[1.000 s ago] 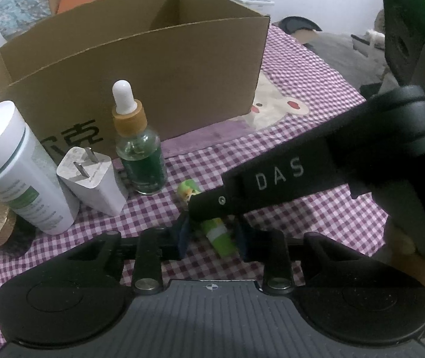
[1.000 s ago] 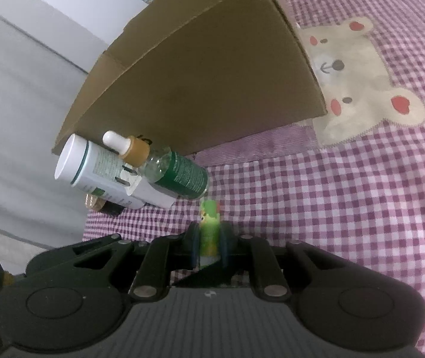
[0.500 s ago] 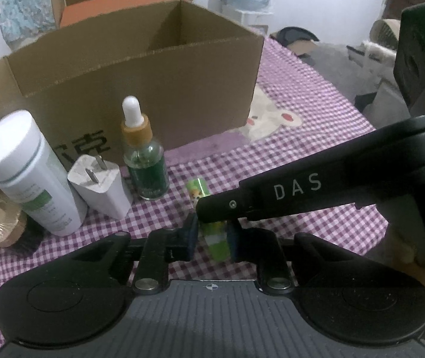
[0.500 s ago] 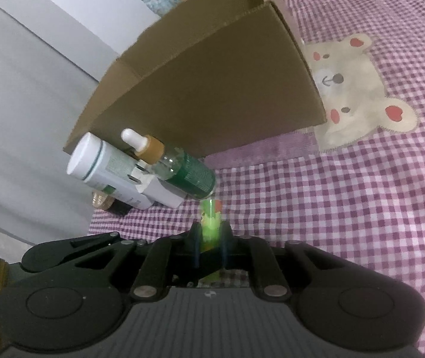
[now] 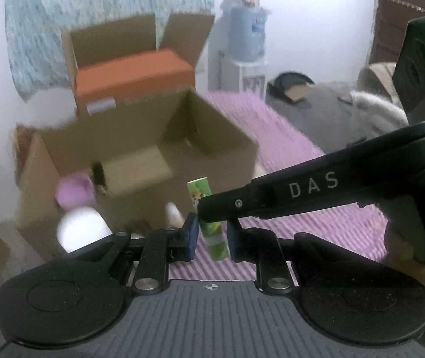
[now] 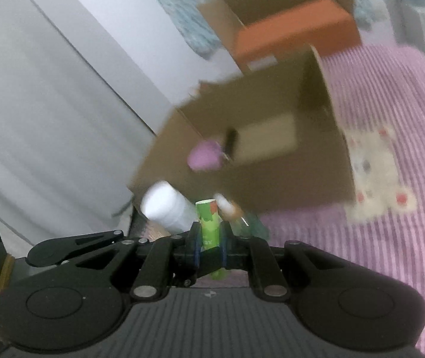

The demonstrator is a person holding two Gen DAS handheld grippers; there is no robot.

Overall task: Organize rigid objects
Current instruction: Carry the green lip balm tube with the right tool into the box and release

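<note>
A: Where was the green tube (image 5: 209, 217) at that moment?

B: Up off the purple checked cloth (image 5: 287, 137), clamped between both grippers at once. The left gripper (image 5: 211, 235) had its pads pressed on the lower part of the tube, and the right gripper (image 6: 210, 246) was closed on it as well, reaching in from the right side of the left view and gripping higher up.

A: How did the tube's long axis run?

B: Roughly upright, leaning a little, with its flat top end standing above both sets of jaws and its lower end hanging below them.

A: And the cardboard box (image 5: 140, 155)?

B: Ahead of both grippers and lower, its open top facing up. The tube sat just in front of the box's near wall, near that wall's right end. Inside, I could make out a purple rounded thing (image 5: 73, 192) towards the left wall, though it was blurred.

A: What else stood close by?

B: A white bottle (image 6: 167, 205) and a dropper bottle (image 6: 227, 207), both outside the box at its near wall, close under the tube.

A: Which hand was nearer the box?

B: Neither, as far as I could judge. I'd guess the tube needed carrying forward over that near wall, clear of the two bottles.
</note>
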